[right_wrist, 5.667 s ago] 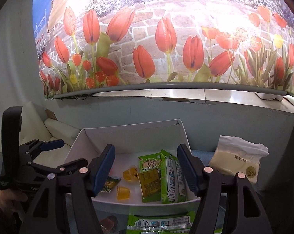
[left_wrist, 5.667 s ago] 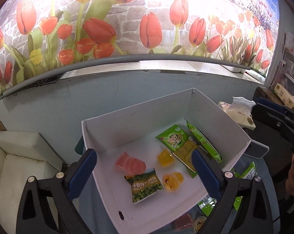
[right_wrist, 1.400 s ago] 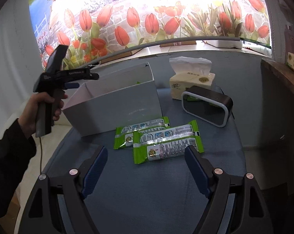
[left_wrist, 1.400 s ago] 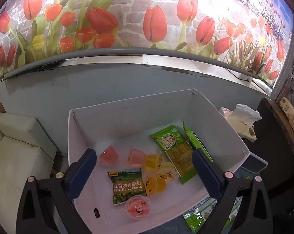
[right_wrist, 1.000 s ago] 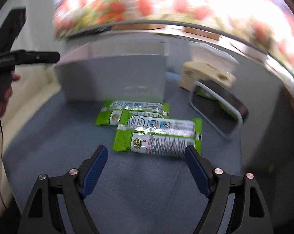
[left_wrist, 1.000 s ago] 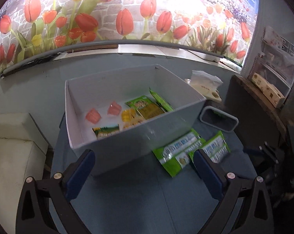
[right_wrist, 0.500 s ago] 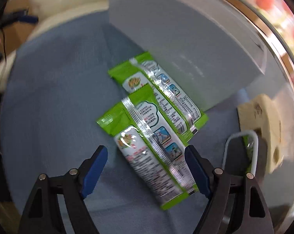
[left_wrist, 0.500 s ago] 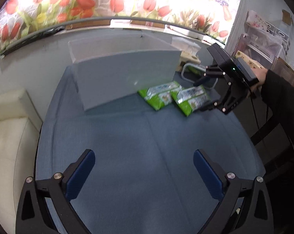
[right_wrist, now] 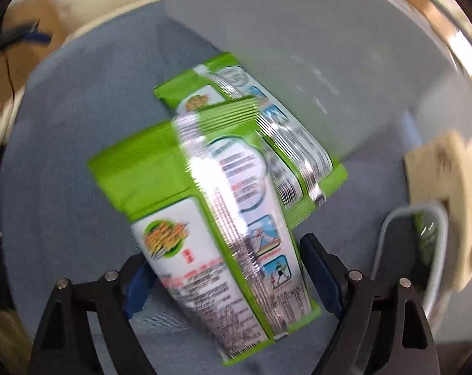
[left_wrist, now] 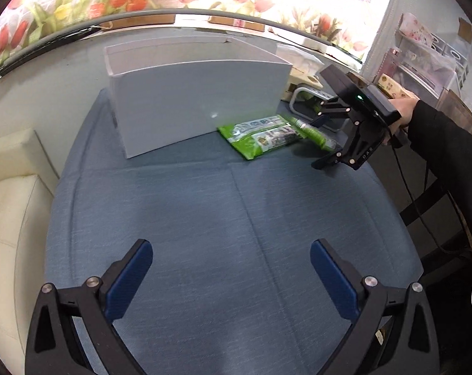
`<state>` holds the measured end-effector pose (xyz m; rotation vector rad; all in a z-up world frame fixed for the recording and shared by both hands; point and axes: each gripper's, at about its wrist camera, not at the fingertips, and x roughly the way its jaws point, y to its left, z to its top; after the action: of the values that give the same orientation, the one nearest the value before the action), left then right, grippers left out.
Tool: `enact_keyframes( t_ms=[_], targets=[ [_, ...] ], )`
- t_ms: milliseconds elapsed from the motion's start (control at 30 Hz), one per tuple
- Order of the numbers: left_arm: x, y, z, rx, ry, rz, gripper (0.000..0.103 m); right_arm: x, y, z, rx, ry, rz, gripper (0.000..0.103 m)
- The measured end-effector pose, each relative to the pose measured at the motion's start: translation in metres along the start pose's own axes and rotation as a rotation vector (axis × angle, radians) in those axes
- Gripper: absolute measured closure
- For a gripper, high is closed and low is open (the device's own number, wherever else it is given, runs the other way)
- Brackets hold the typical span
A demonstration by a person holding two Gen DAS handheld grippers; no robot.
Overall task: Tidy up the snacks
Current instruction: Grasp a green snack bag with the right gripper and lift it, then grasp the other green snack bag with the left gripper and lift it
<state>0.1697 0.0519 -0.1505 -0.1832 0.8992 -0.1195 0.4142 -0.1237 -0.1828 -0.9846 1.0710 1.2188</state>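
Note:
Two green snack packets lie overlapping on the blue table beside the white box (left_wrist: 186, 106). The nearer packet (right_wrist: 211, 218) lies partly on the farther packet (right_wrist: 283, 137); both show in the left wrist view (left_wrist: 264, 139). My right gripper (right_wrist: 226, 281) is open, low over the table, with its jaws on either side of the nearer packet's end; in the left wrist view it (left_wrist: 320, 143) points at the packets from the right. My left gripper (left_wrist: 229, 278) is open and empty over bare table, well back from the box.
A tissue pack (right_wrist: 448, 203) and a black, white-rimmed tray (right_wrist: 401, 250) holding something green sit right of the packets. A cream sofa (left_wrist: 7, 187) lies left of the table (left_wrist: 204, 218). A shelf stands at the far right.
My right gripper has dropped closer to the packets, and the nearer packet now sits between its jaws. My left gripper holds back over the table, with little movement.

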Motion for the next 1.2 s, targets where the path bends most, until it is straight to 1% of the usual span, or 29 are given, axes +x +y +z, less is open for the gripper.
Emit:
enact_keyframes(
  t_ms=[33,67,167,233,333,400,433,533,600,700,833,900,967,1100,1200],
  targets=[
    [0.002,-0.003,0.003,0.011,-0.001,-0.003,0.0,-0.002,-0.003,-0.003,0.025,-0.011,0.013,0.018],
    [0.004,-0.006,0.006,0.023,-0.009,-0.002,0.0,-0.004,-0.003,-0.007,0.035,-0.031,0.007,0.02],
    [0.016,-0.015,0.017,0.065,-0.009,-0.009,0.0,-0.011,0.001,-0.02,0.078,-0.057,-0.004,0.023],
    [0.028,-0.024,0.028,0.116,-0.002,-0.011,0.0,-0.02,0.011,-0.03,0.1,-0.09,-0.023,0.024],
    [0.044,-0.037,0.047,0.192,-0.008,-0.023,0.0,-0.042,0.031,-0.051,0.132,-0.172,-0.048,0.025],
    [0.059,-0.045,0.065,0.237,-0.014,-0.047,0.0,-0.056,0.048,-0.066,0.155,-0.199,-0.078,0.025],
    [0.066,-0.047,0.072,0.248,-0.009,-0.047,0.0,-0.062,0.057,-0.074,0.164,-0.213,-0.094,0.025],
    [0.095,-0.058,0.097,0.299,0.022,-0.031,0.0,-0.077,0.083,-0.099,0.217,-0.242,-0.109,0.025],
    [0.117,-0.064,0.112,0.334,0.054,-0.06,0.0,-0.087,0.107,-0.113,0.223,-0.262,-0.094,0.025],
    [0.148,-0.068,0.129,0.375,0.116,-0.087,0.0,-0.092,0.127,-0.133,0.239,-0.284,-0.059,0.025],
    [0.181,-0.072,0.141,0.396,0.176,-0.091,0.0,-0.098,0.148,-0.14,0.212,-0.297,-0.036,0.025],
    [0.194,-0.075,0.143,0.414,0.206,-0.074,0.0,-0.102,0.153,-0.142,0.194,-0.301,-0.024,0.025],
    [0.199,-0.083,0.143,0.471,0.2,-0.052,0.0,-0.105,0.156,-0.141,0.179,-0.302,-0.012,0.025],
    [0.212,-0.09,0.144,0.523,0.23,-0.007,0.0,-0.097,0.159,-0.13,0.155,-0.297,-0.006,0.025],
    [0.214,-0.089,0.147,0.513,0.236,-0.029,0.0,-0.086,0.166,-0.123,0.147,-0.305,-0.001,0.025]
  ],
)
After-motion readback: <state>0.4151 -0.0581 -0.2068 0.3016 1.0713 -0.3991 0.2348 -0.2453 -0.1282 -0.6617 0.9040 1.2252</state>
